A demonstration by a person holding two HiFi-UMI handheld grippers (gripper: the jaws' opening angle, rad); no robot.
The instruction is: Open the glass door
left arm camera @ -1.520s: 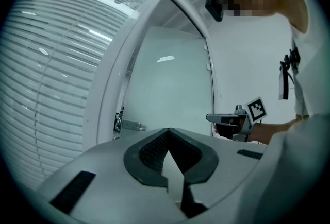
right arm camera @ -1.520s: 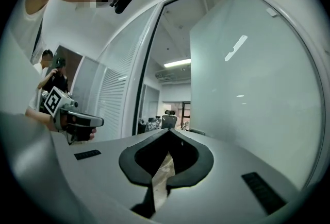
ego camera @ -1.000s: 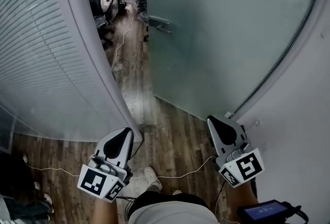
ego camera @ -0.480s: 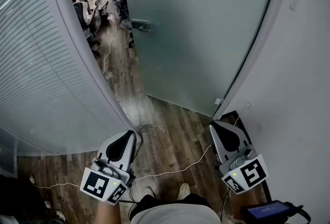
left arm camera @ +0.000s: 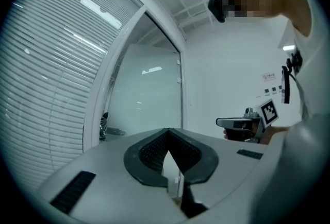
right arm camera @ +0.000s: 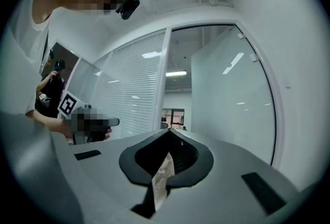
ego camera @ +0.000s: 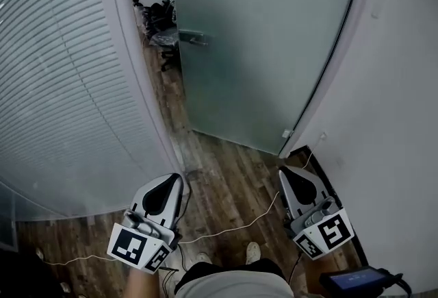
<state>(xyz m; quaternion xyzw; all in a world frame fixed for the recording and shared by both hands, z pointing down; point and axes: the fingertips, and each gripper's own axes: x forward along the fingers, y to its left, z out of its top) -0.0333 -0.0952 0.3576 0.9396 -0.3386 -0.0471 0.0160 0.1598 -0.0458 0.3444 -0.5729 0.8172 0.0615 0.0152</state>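
Observation:
The frosted glass door (ego camera: 260, 43) stands swung open into the room beyond, its metal handle (ego camera: 194, 38) on the free edge. My left gripper (ego camera: 172, 180) and right gripper (ego camera: 286, 172) are held low, level and side by side in front of the doorway, well short of the door. Both are shut with nothing between their jaws. The left gripper view shows the left gripper (left arm camera: 168, 130) pointing at the door (left arm camera: 144, 94), with the right gripper (left arm camera: 242, 124) beside it. The right gripper view looks over the right gripper (right arm camera: 169, 132) at the door (right arm camera: 227, 104) and the gap.
A glass wall with white blinds (ego camera: 61, 84) bounds the doorway on the left, a plain white wall (ego camera: 404, 118) on the right. A thin cable (ego camera: 233, 228) lies across the wood floor. Office chairs (ego camera: 157, 19) stand beyond the doorway. A person (right arm camera: 51, 84) stands behind.
Both grippers have moved forward toward the doorway, still shut and empty. The door stays open, and the person's feet have shifted on the floor.

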